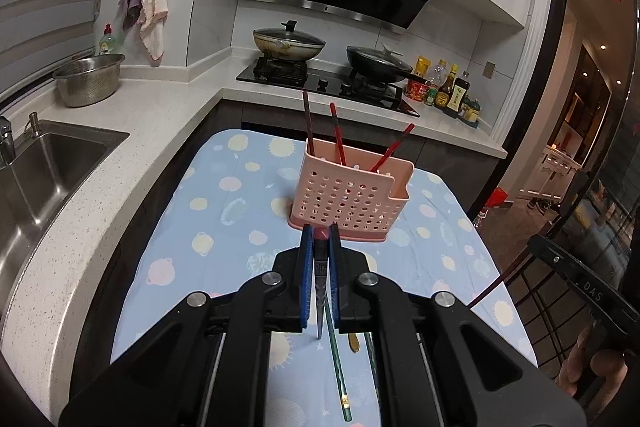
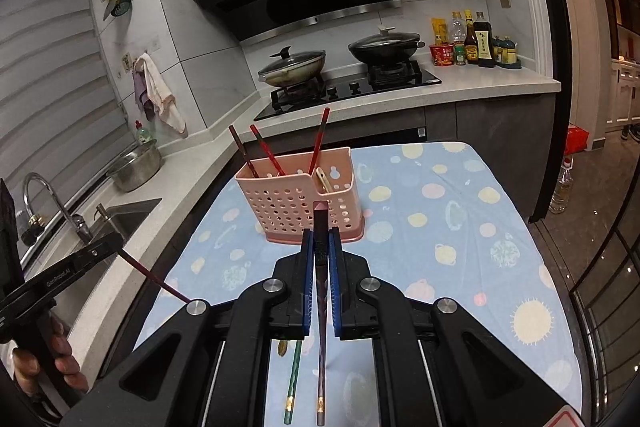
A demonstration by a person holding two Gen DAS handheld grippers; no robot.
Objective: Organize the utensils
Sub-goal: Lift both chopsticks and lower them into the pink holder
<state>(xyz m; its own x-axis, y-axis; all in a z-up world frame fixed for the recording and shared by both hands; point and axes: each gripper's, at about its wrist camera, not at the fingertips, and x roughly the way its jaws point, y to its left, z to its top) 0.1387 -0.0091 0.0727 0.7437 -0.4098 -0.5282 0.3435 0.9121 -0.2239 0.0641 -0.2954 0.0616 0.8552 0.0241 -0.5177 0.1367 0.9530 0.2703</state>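
A pink perforated holder [image 1: 348, 195] [image 2: 296, 195] stands on the blue patterned cloth [image 1: 224, 211] with three reddish chopsticks [image 1: 338, 137] [image 2: 318, 143] upright in it and a pale spoon [image 2: 323, 179] in its small compartment. My left gripper [image 1: 320, 233] is shut on a dark chopstick [image 1: 319, 291], just before the holder. My right gripper [image 2: 321, 237] is shut on another dark chopstick [image 2: 320, 327], also raised in front of the holder. A green chopstick [image 1: 338, 367] [image 2: 293, 383] lies on the cloth below them. Each gripper also shows at the other view's edge.
A sink [image 1: 44, 171] and a steel bowl [image 1: 90, 79] sit on the counter at the left. Beyond the table is the stove with two lidded pans [image 1: 288, 41] [image 2: 384, 45] and sauce bottles [image 2: 478, 41]. A person's hand [image 2: 44, 363] grips the left handle.
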